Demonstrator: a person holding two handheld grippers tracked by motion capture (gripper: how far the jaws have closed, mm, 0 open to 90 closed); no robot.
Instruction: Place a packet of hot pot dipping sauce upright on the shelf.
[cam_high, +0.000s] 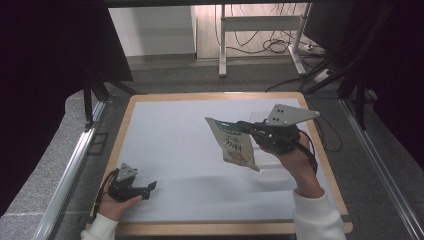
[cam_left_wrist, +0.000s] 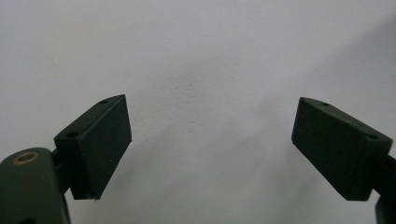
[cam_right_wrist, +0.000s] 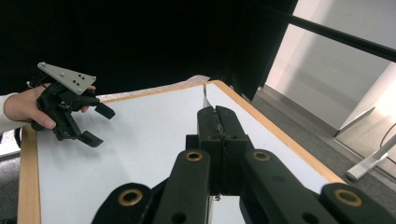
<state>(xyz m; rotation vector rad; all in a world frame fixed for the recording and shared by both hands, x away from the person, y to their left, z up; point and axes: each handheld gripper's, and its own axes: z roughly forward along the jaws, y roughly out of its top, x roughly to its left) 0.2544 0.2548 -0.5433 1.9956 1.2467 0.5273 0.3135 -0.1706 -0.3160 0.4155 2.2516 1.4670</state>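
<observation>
The surface (cam_high: 170, 150), a pale sheet on a wood-edged board, carries nothing but the left gripper (cam_high: 150, 188) resting on it at about eight o'clock. Everything in hand is up in the air at about three o'clock.

There the right gripper (cam_high: 240, 126) holds a flat snack pouch (cam_high: 232, 142) by its upper edge, and the pouch hangs tilted, clear of the surface with its shadow below it. In the right gripper view the two black fingers (cam_right_wrist: 208, 123) are pressed fully together, and a thin sliver of the pouch's edge (cam_right_wrist: 204, 95) sticks up from the seam between them, so the grip looks like a pinch on the sealed rim.

The left gripper sits low and idle, its fingers (cam_left_wrist: 100, 142) spread wide apart with only bare surface between them, gripping nothing.

As a judgement: the pick-up is done, since the pouch is lifted and firmly pinched. What is left is whatever follows the lift, either carrying it to a spot and setting it down, or bringing in the waiting left gripper to take the free lower end. No landing place can be made out on the surface.
</observation>
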